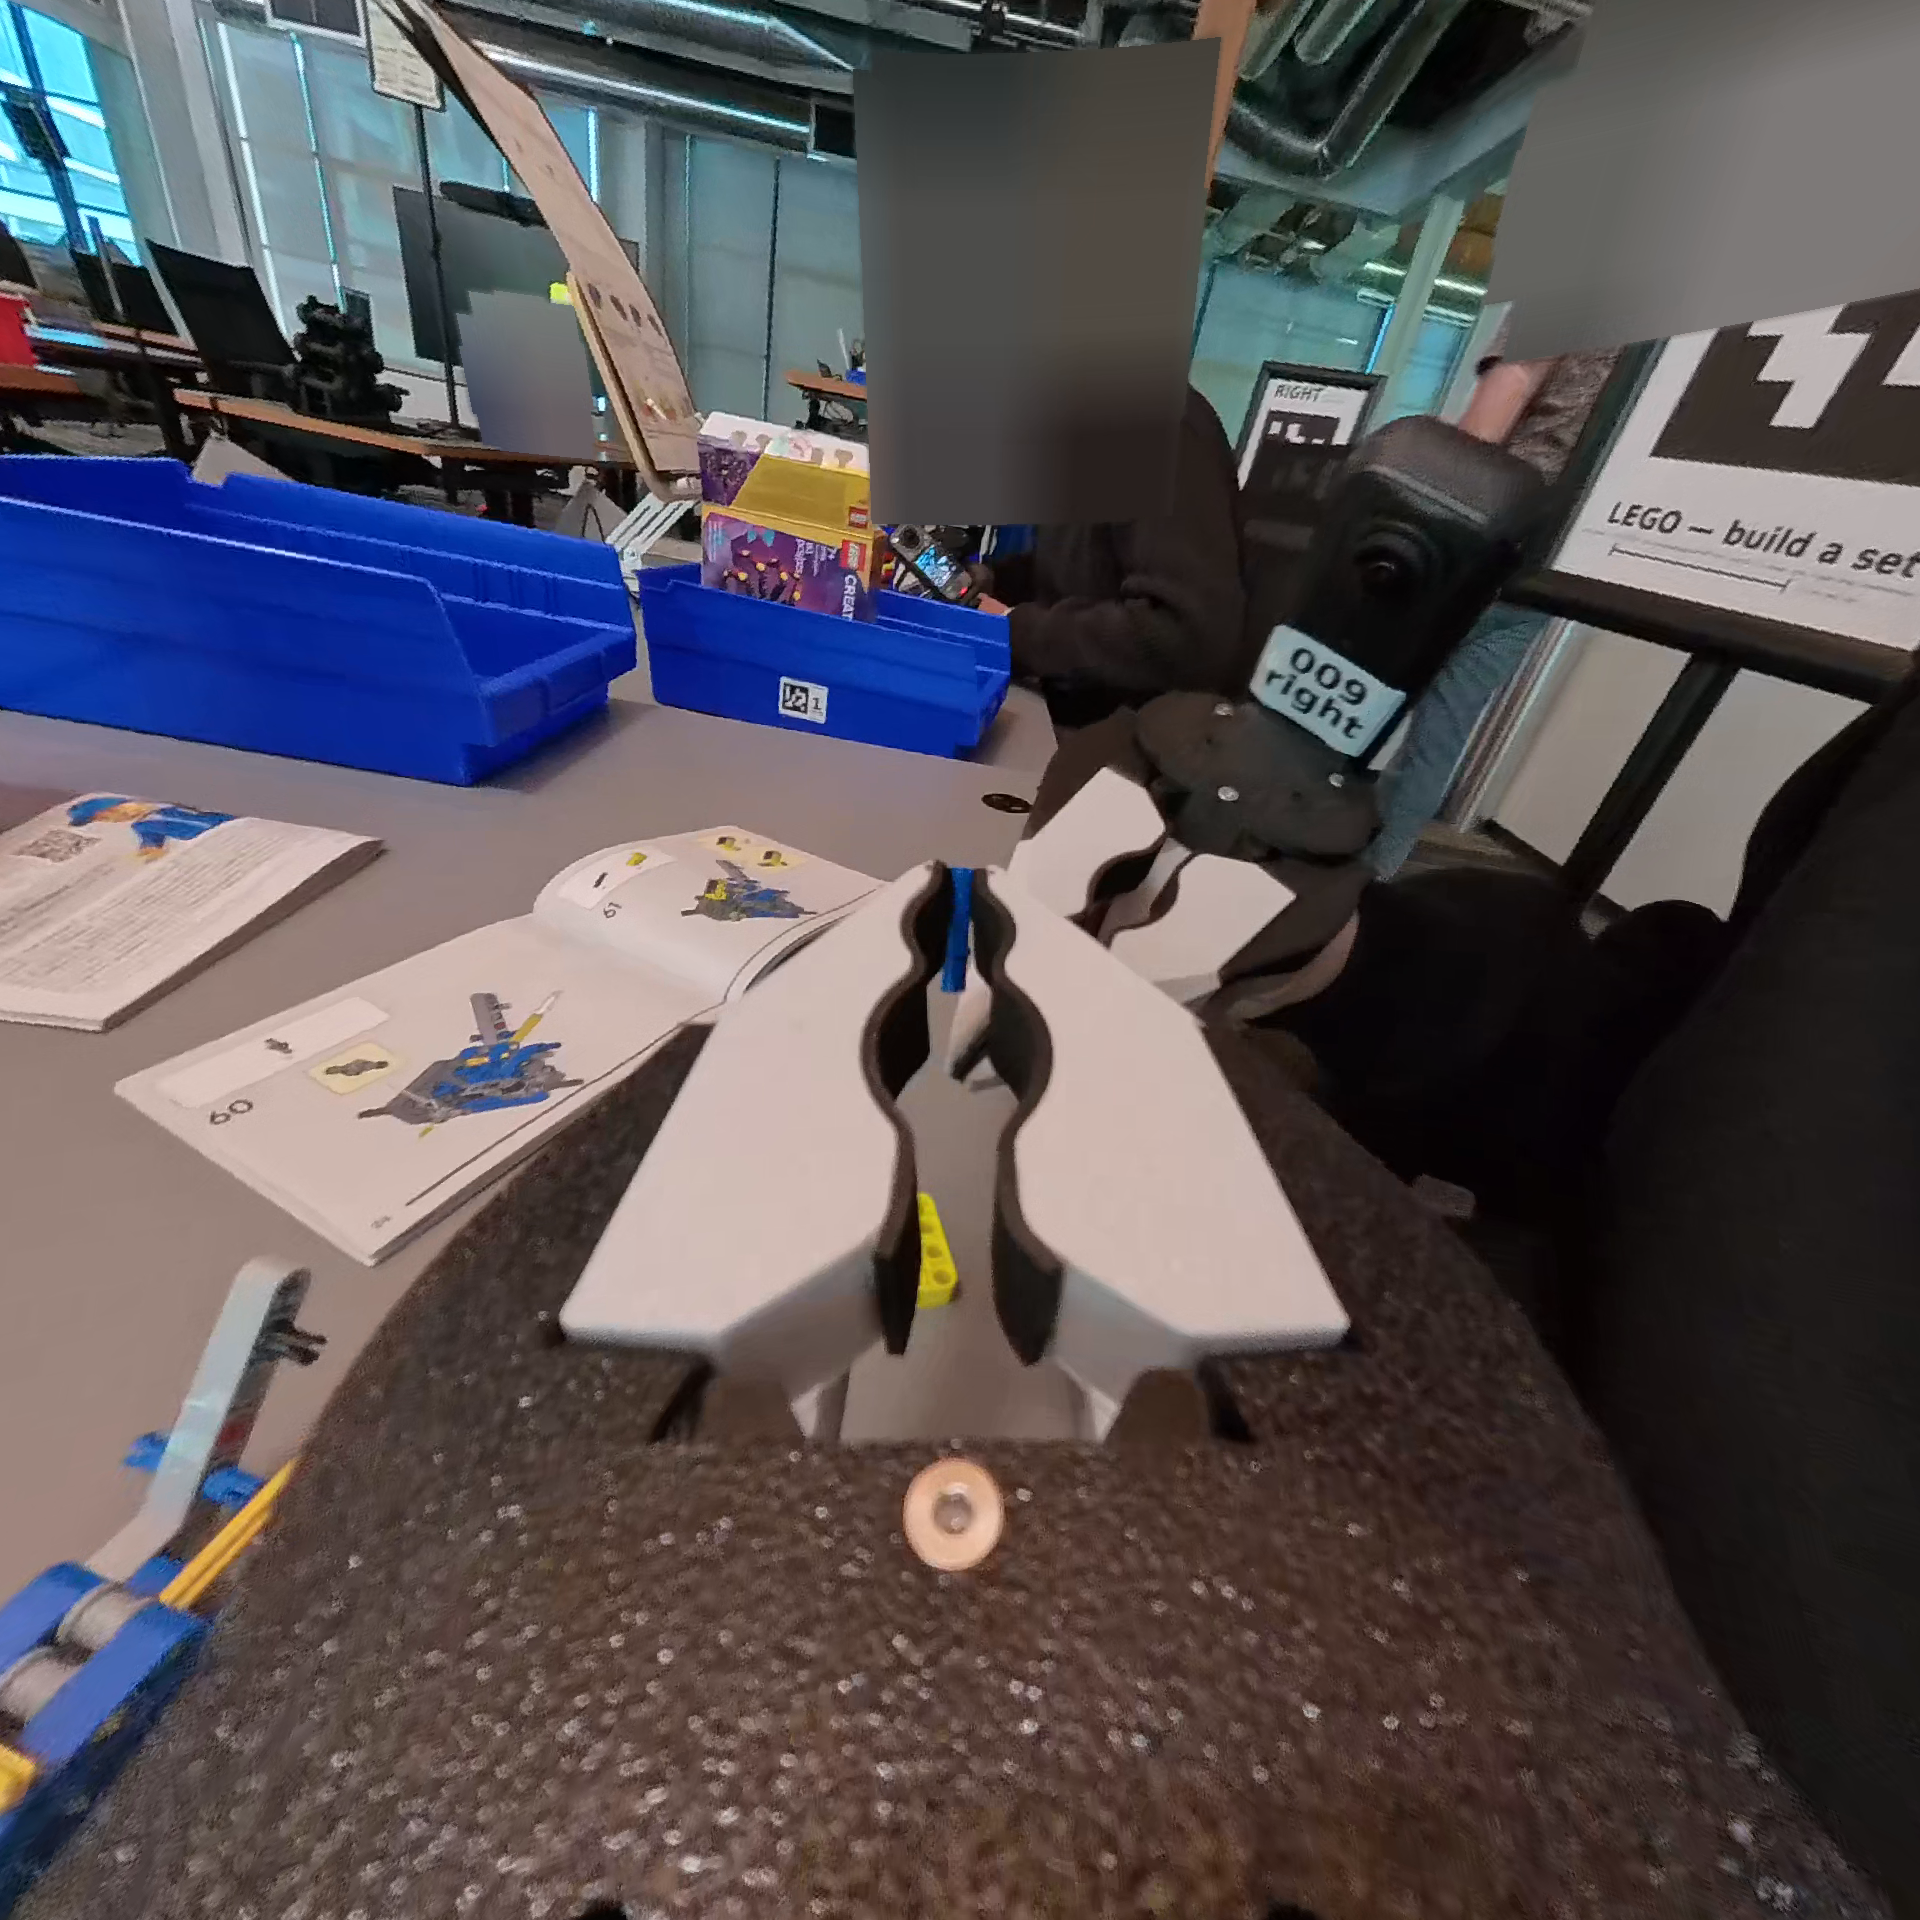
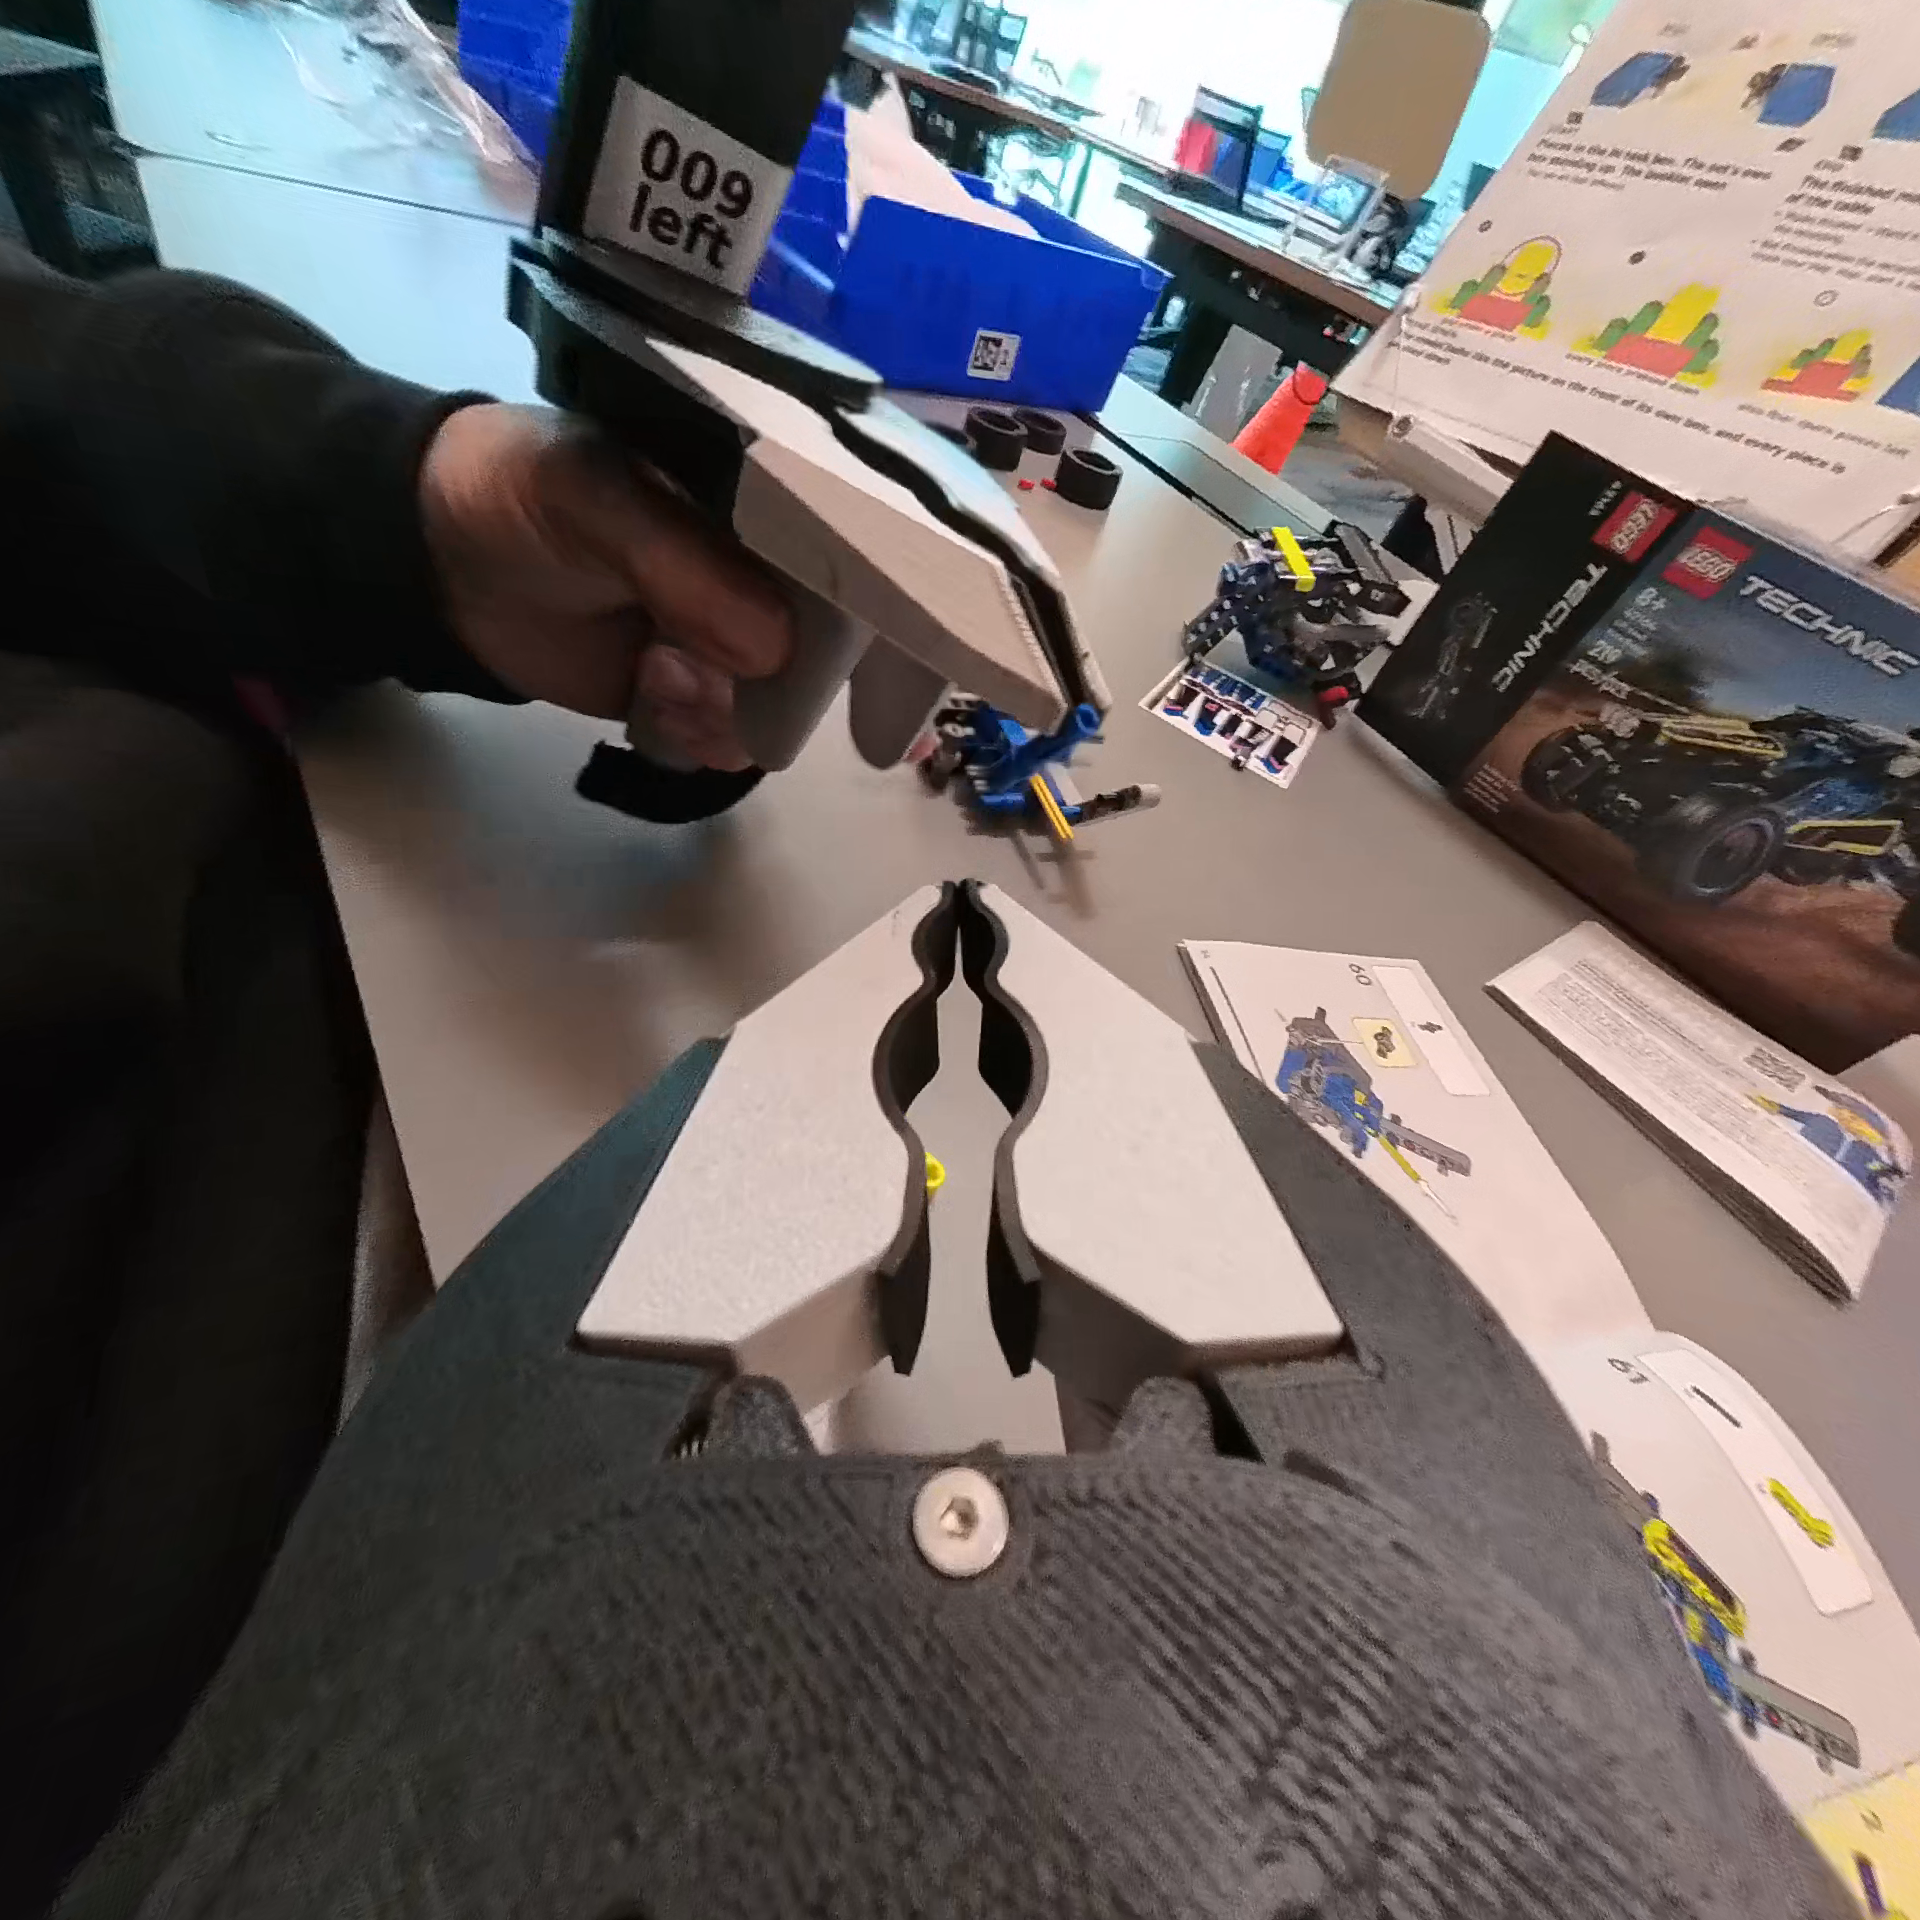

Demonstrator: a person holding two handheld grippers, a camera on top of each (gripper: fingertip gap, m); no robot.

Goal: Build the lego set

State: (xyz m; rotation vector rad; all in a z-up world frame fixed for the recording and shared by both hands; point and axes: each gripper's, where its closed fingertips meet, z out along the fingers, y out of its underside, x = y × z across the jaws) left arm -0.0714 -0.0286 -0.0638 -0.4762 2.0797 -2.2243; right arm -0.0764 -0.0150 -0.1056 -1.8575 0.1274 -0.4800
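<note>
Jaws of the left gripper are pinched on a thin blue pin at their tips, held up off the table. Jaws of the right gripper are pressed together at the tips with nothing seen between them; a small yellow piece shows through the gap farther back, and whether it is gripped cannot be told.

In the right wrist view, the left gripper hangs ahead and to the left of the right jaws, a hand wrapped round its handle. Just below its tips, on the table, lies a small blue build with a yellow rod. Farther ahead and to the right sits a larger blue-and-grey build, beside a sticker sheet and the set box. Three black tyres lie well beyond.

The table is smooth grey. An open booklet lies to the left of the left jaws, a closed booklet farther left. Blue bins stand beyond, along the far side. Behind them is an open workroom with other tables, large windows and exposed ceiling ducts.
</note>
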